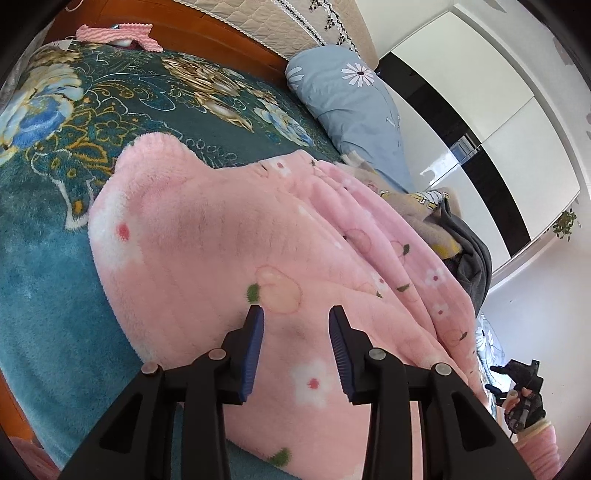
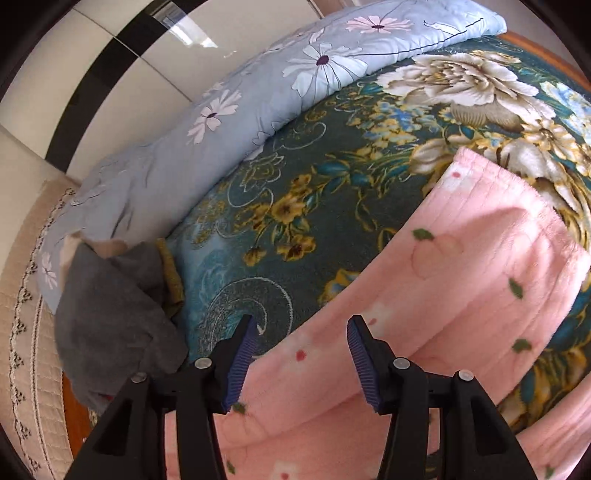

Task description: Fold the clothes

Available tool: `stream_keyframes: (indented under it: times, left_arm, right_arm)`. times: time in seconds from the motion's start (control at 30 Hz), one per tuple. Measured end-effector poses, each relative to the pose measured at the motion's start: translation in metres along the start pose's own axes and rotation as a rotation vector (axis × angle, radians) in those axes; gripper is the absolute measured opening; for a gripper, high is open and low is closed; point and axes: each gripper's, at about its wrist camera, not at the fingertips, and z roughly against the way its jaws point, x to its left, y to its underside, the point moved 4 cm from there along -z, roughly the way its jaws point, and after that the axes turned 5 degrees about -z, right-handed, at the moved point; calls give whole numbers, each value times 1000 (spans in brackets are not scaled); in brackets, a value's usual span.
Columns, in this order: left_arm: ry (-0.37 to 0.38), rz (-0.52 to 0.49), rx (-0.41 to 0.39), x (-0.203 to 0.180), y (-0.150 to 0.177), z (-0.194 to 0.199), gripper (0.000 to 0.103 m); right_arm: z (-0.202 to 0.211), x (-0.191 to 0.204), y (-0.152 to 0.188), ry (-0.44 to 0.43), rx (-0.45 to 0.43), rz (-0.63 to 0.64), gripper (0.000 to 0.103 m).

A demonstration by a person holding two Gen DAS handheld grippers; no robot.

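A fluffy pink garment [image 1: 229, 258] with flower and peach prints lies on the teal floral blanket [image 1: 110, 110], partly folded with ridged folds at its right. My left gripper [image 1: 297, 314] is open just above it, jaws apart with nothing between them. In the right wrist view the same pink garment [image 2: 461, 277] stretches from bottom left to upper right over the blanket [image 2: 295, 184]. My right gripper [image 2: 301, 323] is open over the garment's edge and holds nothing. The right gripper and its gloved hand also show in the left wrist view [image 1: 521, 391].
A blue daisy-print quilt [image 2: 221, 110] lies along the bed's far side. A pile of grey and yellow clothes [image 2: 110, 302] sits near the quilt's end. A pink cloth [image 1: 118, 35] lies on the wooden bed frame [image 1: 207, 33]. White wardrobe doors [image 1: 480, 92] stand beyond.
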Motion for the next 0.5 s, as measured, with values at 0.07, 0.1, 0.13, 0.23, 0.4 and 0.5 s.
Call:
stream_keyframes:
  times: [0.07, 0.1, 0.13, 0.23, 0.4, 0.5]
  left_arm:
    - [7, 3, -10, 0, -1, 3, 42]
    - [7, 0, -17, -1, -2, 4, 42]
    - [-1, -6, -22, -3, -3, 6, 42]
    - [-28, -47, -31, -15, -12, 12, 42]
    - [19, -107, 11, -65, -56, -6, 42]
    - [73, -90, 50, -98, -83, -33, 42]
  right_arm:
    - [-15, 3, -1, 109, 6, -6, 55]
    - [-20, 2, -1, 164, 2, -14, 55]
    - [-24, 1, -2, 210, -5, -22, 55]
    - [-29, -2, -1, 280, -10, -7, 53]
    - [-31, -13, 0, 306, -5, 12, 11]
    - [-21, -21, 1, 204, -19, 10, 5]
